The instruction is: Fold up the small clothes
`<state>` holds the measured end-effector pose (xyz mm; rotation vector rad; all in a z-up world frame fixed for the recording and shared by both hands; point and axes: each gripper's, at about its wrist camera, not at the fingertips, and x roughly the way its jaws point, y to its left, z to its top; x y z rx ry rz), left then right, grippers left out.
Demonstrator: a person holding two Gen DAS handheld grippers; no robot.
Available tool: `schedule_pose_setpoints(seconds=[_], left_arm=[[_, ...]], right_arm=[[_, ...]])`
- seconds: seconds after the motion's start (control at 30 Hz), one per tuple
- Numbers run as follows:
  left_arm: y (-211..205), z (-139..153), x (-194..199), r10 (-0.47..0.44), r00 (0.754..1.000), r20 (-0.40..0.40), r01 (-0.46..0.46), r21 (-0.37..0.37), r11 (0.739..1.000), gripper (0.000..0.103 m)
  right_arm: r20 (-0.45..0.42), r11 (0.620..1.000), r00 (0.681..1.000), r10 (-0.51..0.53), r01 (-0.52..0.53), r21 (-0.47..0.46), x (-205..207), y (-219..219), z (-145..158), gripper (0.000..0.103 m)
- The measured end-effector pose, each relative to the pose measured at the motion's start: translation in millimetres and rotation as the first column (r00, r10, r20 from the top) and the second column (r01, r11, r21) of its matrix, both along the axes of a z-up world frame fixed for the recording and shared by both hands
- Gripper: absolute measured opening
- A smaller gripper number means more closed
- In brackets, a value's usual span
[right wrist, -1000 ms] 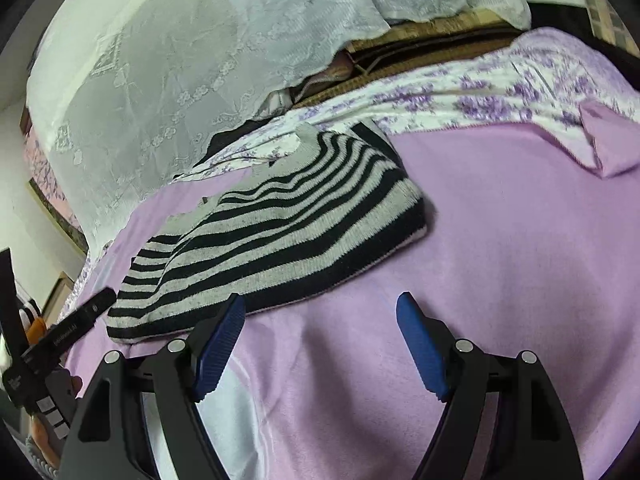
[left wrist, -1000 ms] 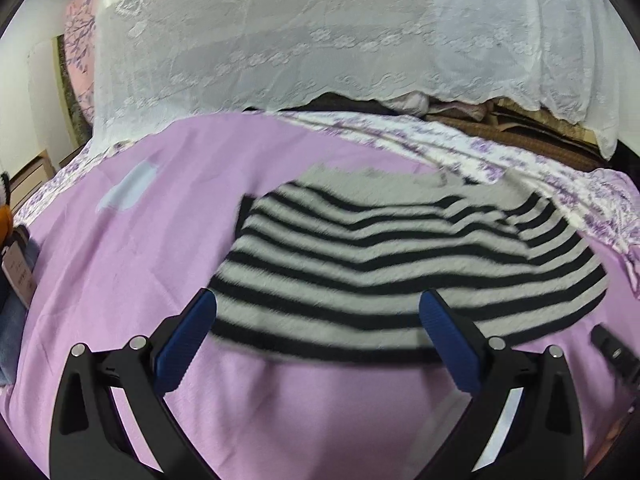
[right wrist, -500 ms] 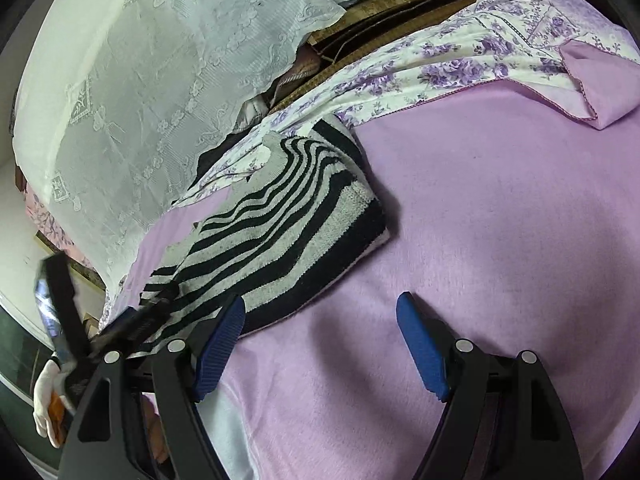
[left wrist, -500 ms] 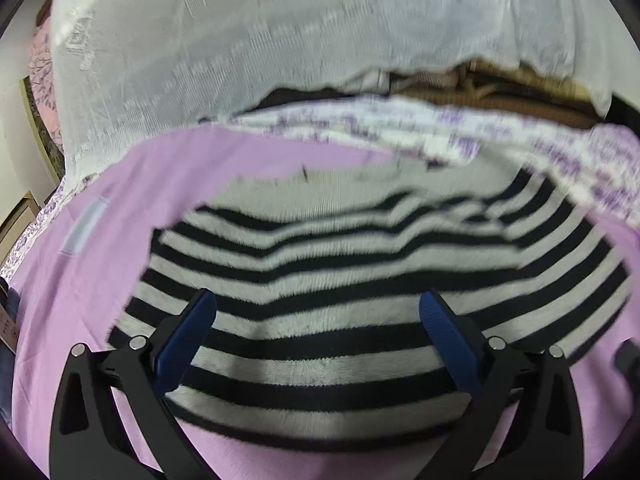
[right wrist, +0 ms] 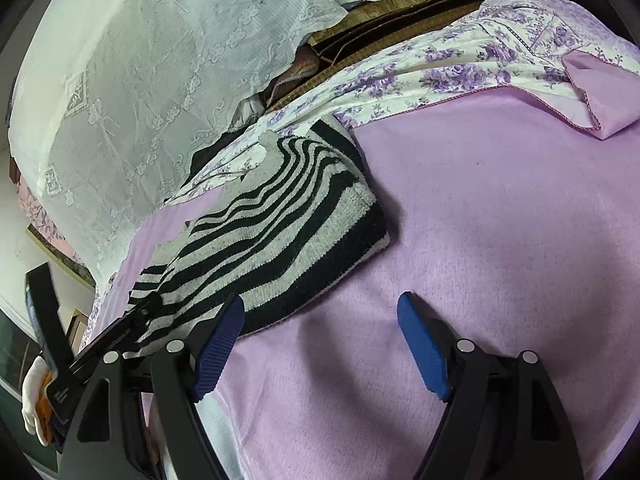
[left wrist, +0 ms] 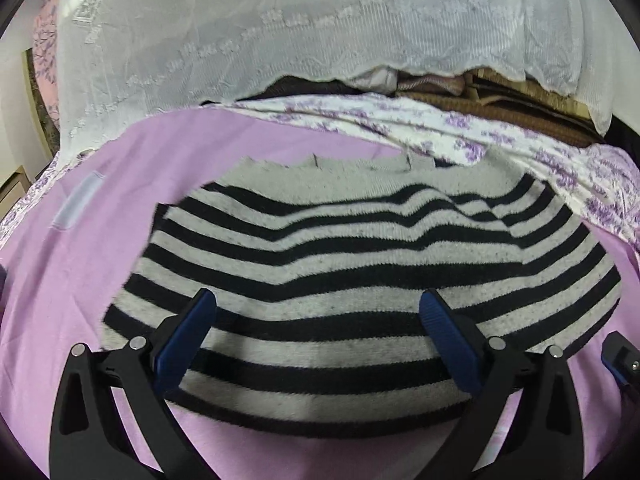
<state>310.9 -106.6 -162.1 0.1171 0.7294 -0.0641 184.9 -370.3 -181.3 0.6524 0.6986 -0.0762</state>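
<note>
A black and grey striped knit sweater [left wrist: 352,264] lies folded flat on a purple blanket [left wrist: 80,264]. My left gripper [left wrist: 318,312] is open and empty, its blue pads spread over the sweater's near edge. In the right wrist view the sweater [right wrist: 280,232] lies at the left of the blanket [right wrist: 500,220]. My right gripper [right wrist: 322,320] is open and empty, over bare blanket just right of the sweater's near corner. The left gripper's black frame [right wrist: 116,332] shows at the far left, over the sweater's end.
A white lace cloth [left wrist: 280,32] hangs over piled things behind the bed. A floral purple and white sheet [left wrist: 460,128] runs along the blanket's far edge. A folded-back blanket corner [right wrist: 600,96] lies at the far right. A pale patch [left wrist: 78,204] sits on the blanket at left.
My left gripper has moved forward over the sweater, which now fills its view. My right gripper has swung right and closer to the blanket. Both stayed open.
</note>
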Motion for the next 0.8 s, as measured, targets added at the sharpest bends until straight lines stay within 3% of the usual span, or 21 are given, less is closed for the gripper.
schedule_pose_setpoints(seconds=[0.23,0.47,0.67,0.8], left_arm=[[17,8,-3,0.036,0.999,0.012,-0.036,-0.047,0.998,0.099],[21,7,-1,0.04,0.999,-0.003,-0.04,-0.067,0.997,0.099],[18,2,6,0.025,0.999,-0.035,-0.027,-0.06,0.998,0.099],[14,-6,16,0.016,0.997,-0.077,-0.02,-0.049,0.999,0.099]], right_arm=[[-0.028,0.999,0.999,-0.028,0.028,0.021,12,-7,0,0.077],[-0.082,0.998,0.995,-0.052,0.05,-0.022,44,-6,1,0.072],[-0.056,0.998,0.997,-0.056,0.053,-0.047,52,-2,-2,0.071],[-0.032,0.997,0.996,-0.082,0.082,0.008,46,-13,-3,0.056]])
